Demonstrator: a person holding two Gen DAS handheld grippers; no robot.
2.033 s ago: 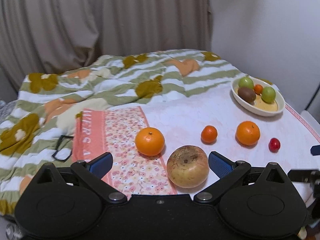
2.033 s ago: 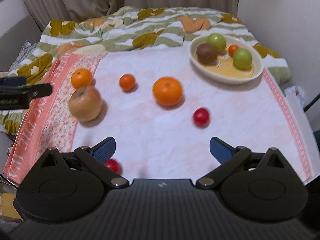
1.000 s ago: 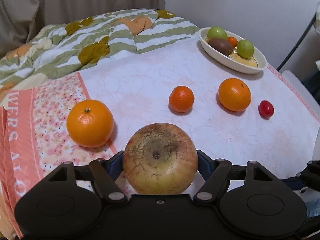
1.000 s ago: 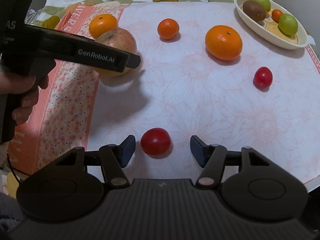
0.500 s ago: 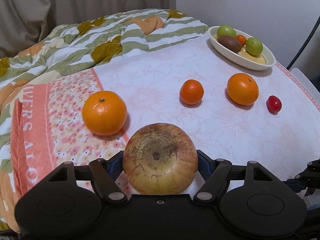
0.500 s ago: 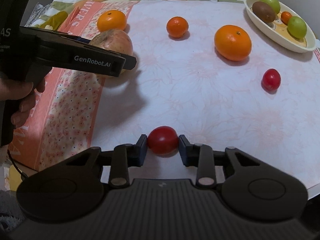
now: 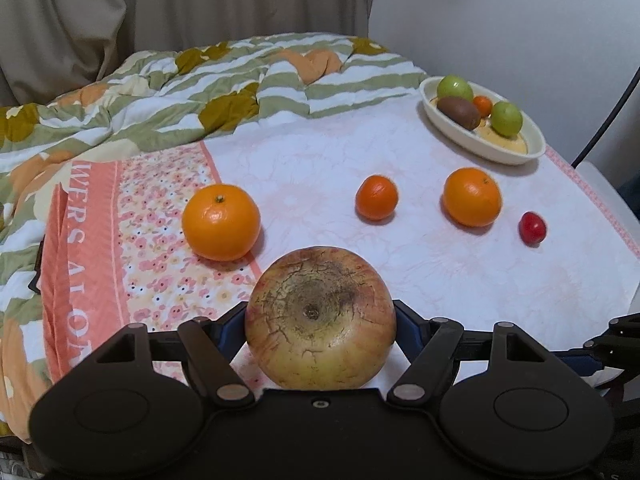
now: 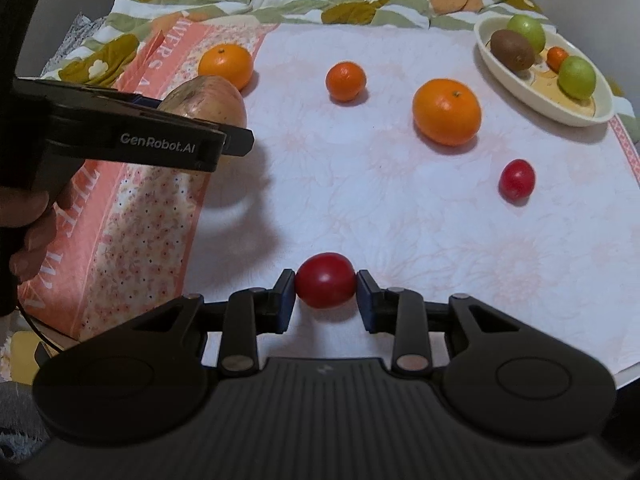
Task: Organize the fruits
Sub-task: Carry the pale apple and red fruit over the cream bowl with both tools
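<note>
My left gripper [image 7: 320, 320] is shut on a big yellow-red apple [image 7: 320, 316] and holds it above the cloth; the apple also shows in the right wrist view [image 8: 208, 100]. My right gripper [image 8: 326, 286] is shut on a red cherry tomato [image 8: 326, 280] near the table's front edge. On the cloth lie two large oranges [image 7: 220, 222] [image 7: 472, 197], a small tangerine [image 7: 376, 197] and another cherry tomato [image 7: 532, 228]. A cream oval bowl [image 7: 516, 152] at the far right holds two green fruits, a kiwi and a small tangerine.
A pink floral tablecloth [image 7: 320, 168] covers the table, with an orange band at the left [image 7: 84, 240]. A green striped quilt [image 7: 180, 92] lies behind it. Curtain and white wall stand at the back. The table's right edge [image 8: 628, 152] runs past the bowl.
My left gripper closed on the apple and lifted it. My right gripper moved in on the near cherry tomato and closed on it.
</note>
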